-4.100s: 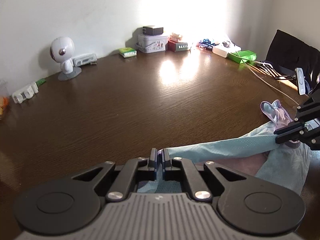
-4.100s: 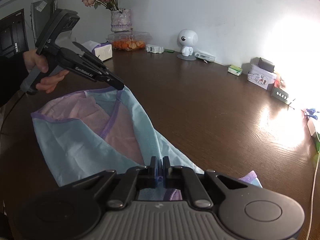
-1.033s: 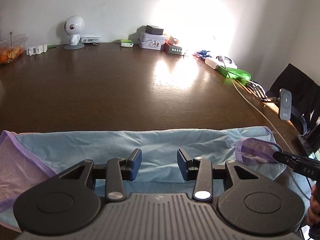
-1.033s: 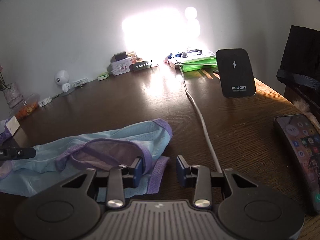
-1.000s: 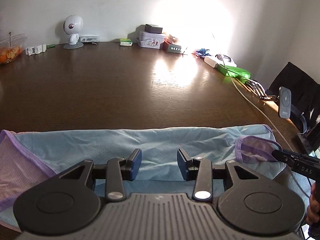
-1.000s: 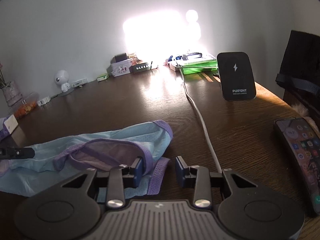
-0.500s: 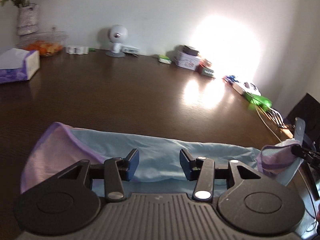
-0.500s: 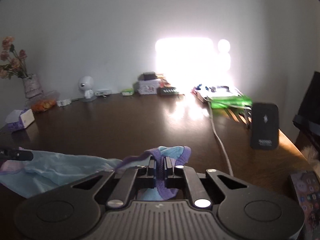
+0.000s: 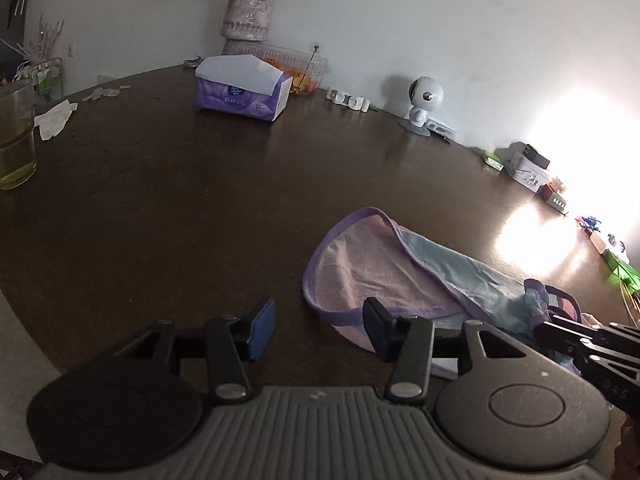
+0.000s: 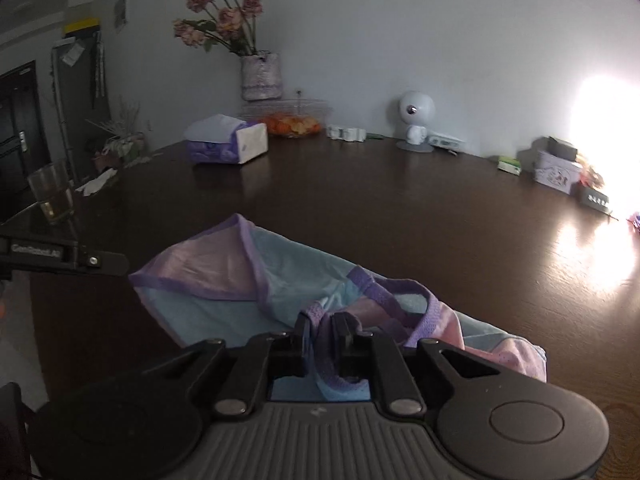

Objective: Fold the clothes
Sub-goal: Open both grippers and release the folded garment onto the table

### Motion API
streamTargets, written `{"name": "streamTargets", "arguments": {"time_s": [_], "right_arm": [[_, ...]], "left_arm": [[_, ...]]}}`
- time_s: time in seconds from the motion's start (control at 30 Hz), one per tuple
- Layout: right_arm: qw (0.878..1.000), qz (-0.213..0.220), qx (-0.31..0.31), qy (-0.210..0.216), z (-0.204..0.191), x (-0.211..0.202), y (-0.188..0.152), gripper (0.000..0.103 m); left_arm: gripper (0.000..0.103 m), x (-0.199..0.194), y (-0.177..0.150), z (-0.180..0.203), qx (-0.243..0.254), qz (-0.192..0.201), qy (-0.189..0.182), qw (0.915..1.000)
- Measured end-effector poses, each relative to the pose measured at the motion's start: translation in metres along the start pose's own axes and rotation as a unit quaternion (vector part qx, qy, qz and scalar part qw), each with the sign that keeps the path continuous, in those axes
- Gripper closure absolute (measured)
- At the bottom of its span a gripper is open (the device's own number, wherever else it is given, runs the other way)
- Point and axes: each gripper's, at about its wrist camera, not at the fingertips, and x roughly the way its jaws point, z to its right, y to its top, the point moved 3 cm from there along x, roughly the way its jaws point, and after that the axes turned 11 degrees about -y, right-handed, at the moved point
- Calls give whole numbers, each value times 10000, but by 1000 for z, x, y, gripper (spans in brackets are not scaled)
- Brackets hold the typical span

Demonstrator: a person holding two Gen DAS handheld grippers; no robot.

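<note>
A light-blue and pink mesh garment (image 9: 372, 276) with purple hems lies on the dark wooden table (image 9: 200, 208), partly folded over itself. My left gripper (image 9: 319, 330) hovers at its near-left edge, its jaws opening, with nothing between the blue pads (image 9: 262, 330). My right gripper (image 10: 320, 336) has a purple hem of the garment (image 10: 248, 284) pinched between its narrow jaws, which are opening. In the left wrist view the right gripper (image 9: 576, 340) comes in from the right at the bunched end. A left gripper finger (image 10: 100, 262) shows at the left of the right wrist view.
A purple tissue box (image 9: 244, 92), a flower vase (image 9: 246, 20), a fruit container (image 10: 294, 122) and a white robot figure (image 9: 424, 100) stand along the far side. A glass (image 9: 14, 140) stands at the left. Small boxes (image 10: 556, 168) sit at the right. The table's rounded edge (image 9: 24, 312) curves near left.
The right gripper shut on the purple hem and carried it left over the garment. The left gripper slid left off the cloth and its jaws widened. Both views swung left.
</note>
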Motion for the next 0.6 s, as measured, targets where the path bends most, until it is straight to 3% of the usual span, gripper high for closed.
{"name": "streamTargets", "arguments": {"time_s": [0.07,0.17,0.23,0.33,0.4,0.47,0.53,0.6], "right_arm": [[9998,50,11,215,5,-16,4,65],[9986,284,199,394,30,-48,13,65],[9981,442,409,164,53,-61,15,68],[9984,59,522,-202,75,-39,5,82],[9978,-271,546,-244,80,-12,-4,83],[9984,-499,259,9,69,8,-8,83],[9990,-399,-93,169,63,4,-2,83],[9987,-147,-247,428,76,-8,16,76]], "left_arm": [[52,2,-2,-2,8,-22,15,10000],[51,7,0,-1,53,-26,-43,10000],[50,10,1,2,112,-45,-110,9999],[48,15,0,6,175,-109,-168,9996],[48,17,-1,7,160,-133,-158,9997],[44,17,-2,7,90,-107,-114,9998],[41,15,-2,7,38,-70,26,10000],[39,14,-3,6,-13,-32,208,9998]]}}
